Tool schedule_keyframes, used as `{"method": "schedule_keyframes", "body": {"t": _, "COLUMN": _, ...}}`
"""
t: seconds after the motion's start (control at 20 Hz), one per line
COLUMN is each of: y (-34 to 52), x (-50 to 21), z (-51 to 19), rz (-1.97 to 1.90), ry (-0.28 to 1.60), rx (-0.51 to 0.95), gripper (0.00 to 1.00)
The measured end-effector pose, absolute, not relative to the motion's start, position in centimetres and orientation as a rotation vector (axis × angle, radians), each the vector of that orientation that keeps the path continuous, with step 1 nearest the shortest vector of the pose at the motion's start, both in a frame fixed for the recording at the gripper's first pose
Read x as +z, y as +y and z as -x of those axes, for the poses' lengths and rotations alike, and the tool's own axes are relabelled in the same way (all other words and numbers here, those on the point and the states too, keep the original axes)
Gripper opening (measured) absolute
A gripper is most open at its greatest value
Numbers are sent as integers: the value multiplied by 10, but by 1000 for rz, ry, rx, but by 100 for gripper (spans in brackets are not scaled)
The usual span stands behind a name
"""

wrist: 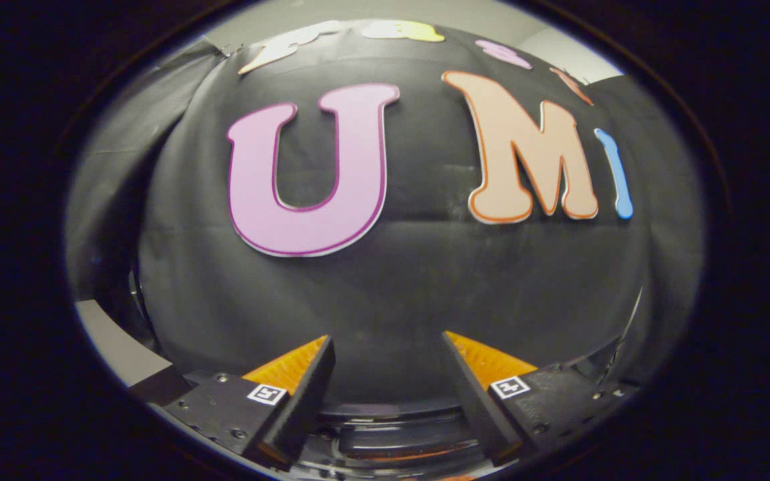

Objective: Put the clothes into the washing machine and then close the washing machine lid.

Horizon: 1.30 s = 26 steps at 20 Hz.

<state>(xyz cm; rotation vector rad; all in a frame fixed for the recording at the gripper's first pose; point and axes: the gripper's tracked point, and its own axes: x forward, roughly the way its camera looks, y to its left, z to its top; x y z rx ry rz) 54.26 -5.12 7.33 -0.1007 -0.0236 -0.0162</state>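
My gripper (pixel 386 347) is open and holds nothing; its two fingers stand wide apart and point at the black cloth wall (pixel 385 280) close ahead. Low between and below the fingers shows a curved, glossy dark rim with a transparent part, which looks like the washing machine's top (pixel 392 441). I cannot tell from here whether its lid is up or down.
The black cloth wall hangs straight ahead, close to the fingertips. A pale surface (pixel 117 347) shows beyond the left finger, beside the cloth. A light wall or ceiling (pixel 358 10) shows above the cloth.
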Motion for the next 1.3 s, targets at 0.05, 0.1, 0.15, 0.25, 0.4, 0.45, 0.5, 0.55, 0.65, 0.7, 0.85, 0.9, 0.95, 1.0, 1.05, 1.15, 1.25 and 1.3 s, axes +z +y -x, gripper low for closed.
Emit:
{"method": "schedule_keyframes", "body": {"t": 0.05, "y": -51, "x": 77, "z": -542, "rz": 84, "ry": -44, "rx": -20, "gripper": 98}}
{"method": "schedule_keyframes", "body": {"t": 0.1, "y": -49, "x": 77, "z": -542, "rz": 84, "ry": -49, "rx": -18, "gripper": 98}}
{"method": "schedule_keyframes", "body": {"t": 0.15, "y": -50, "x": 76, "z": -542, "rz": 89, "ry": -43, "rx": -16, "gripper": 98}}
{"method": "schedule_keyframes", "body": {"t": 0.25, "y": -49, "x": 75, "z": -542, "rz": 79, "ry": -27, "rx": -23, "gripper": 98}}
{"method": "schedule_keyframes", "body": {"t": 0.4, "y": -52, "x": 76, "z": -537, "rz": 87, "ry": -22, "rx": -52, "gripper": 98}}
{"method": "schedule_keyframes", "body": {"t": 0.45, "y": -53, "x": 79, "z": -535, "rz": 85, "ry": -39, "rx": -55, "gripper": 98}}
{"method": "schedule_keyframes", "body": {"t": 0.5, "y": -52, "x": 81, "z": -536, "rz": 79, "ry": -57, "rx": -56, "gripper": 98}}
{"method": "schedule_keyframes", "body": {"t": 0.55, "y": -53, "x": 81, "z": -536, "rz": 84, "ry": -57, "rx": -56, "gripper": 98}}
{"method": "schedule_keyframes", "body": {"t": 0.65, "y": -52, "x": 78, "z": -536, "rz": 87, "ry": -47, "rx": -55, "gripper": 98}}
{"method": "schedule_keyframes", "body": {"t": 0.7, "y": -52, "x": 79, "z": -536, "rz": 86, "ry": -47, "rx": -56, "gripper": 98}}
{"method": "schedule_keyframes", "body": {"t": 0.85, "y": -52, "x": 81, "z": -536, "rz": 86, "ry": -64, "rx": -59, "gripper": 98}}
{"method": "schedule_keyframes", "body": {"t": 0.9, "y": -52, "x": 81, "z": -535, "rz": 89, "ry": -76, "rx": -57, "gripper": 98}}
{"method": "schedule_keyframes", "body": {"t": 0.95, "y": -51, "x": 84, "z": -534, "rz": 80, "ry": -100, "rx": -57, "gripper": 98}}
{"method": "schedule_keyframes", "body": {"t": 1.0, "y": -51, "x": 84, "z": -535, "rz": 80, "ry": -111, "rx": -60, "gripper": 98}}
{"method": "schedule_keyframes", "body": {"t": 1.05, "y": -52, "x": 84, "z": -534, "rz": 84, "ry": -115, "rx": -64, "gripper": 98}}
{"method": "schedule_keyframes", "body": {"t": 1.15, "y": -51, "x": 85, "z": -534, "rz": 82, "ry": -115, "rx": -64, "gripper": 98}}
{"method": "schedule_keyframes", "body": {"t": 1.25, "y": -51, "x": 85, "z": -534, "rz": 80, "ry": -112, "rx": -64, "gripper": 98}}
{"method": "schedule_keyframes", "body": {"t": 1.3, "y": -52, "x": 84, "z": -533, "rz": 83, "ry": -111, "rx": -65, "gripper": 98}}
